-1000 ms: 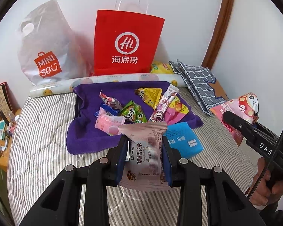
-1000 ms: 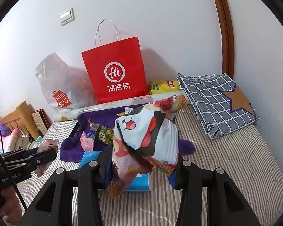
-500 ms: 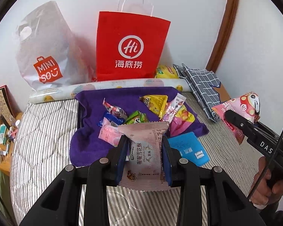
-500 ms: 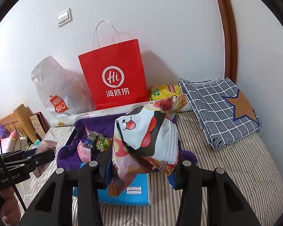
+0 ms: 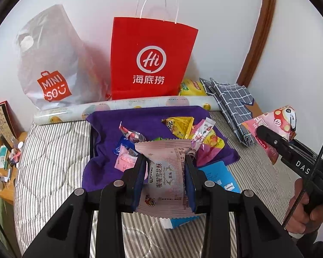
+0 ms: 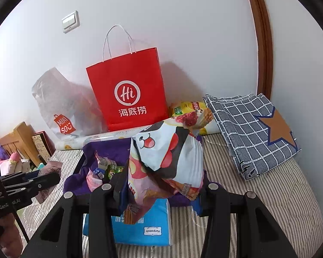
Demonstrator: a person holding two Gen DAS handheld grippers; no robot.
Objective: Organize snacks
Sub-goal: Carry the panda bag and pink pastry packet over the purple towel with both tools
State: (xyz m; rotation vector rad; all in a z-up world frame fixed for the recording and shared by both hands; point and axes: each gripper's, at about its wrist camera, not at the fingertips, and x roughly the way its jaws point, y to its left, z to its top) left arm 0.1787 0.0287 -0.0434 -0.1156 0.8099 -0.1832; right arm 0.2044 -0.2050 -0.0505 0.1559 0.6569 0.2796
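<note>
Snacks mid-sort | left hand-held gripper [image 5: 164,172] pinches pink pastry packet [image 5: 164,167] at frame centre, over purple cloth [image 5: 105,133] | right hand-held gripper [image 6: 161,185] clamps panda snack bag [image 6: 168,150], seemingly bound for red bag [image 6: 127,86].

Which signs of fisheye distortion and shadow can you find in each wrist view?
Left wrist view: the brown wooden frame bows into a curve, and dark corners ring the picture. Right wrist view: the red paper carrier bag throws a soft shadow rightward on the white wall; both views look sharp.
</note>
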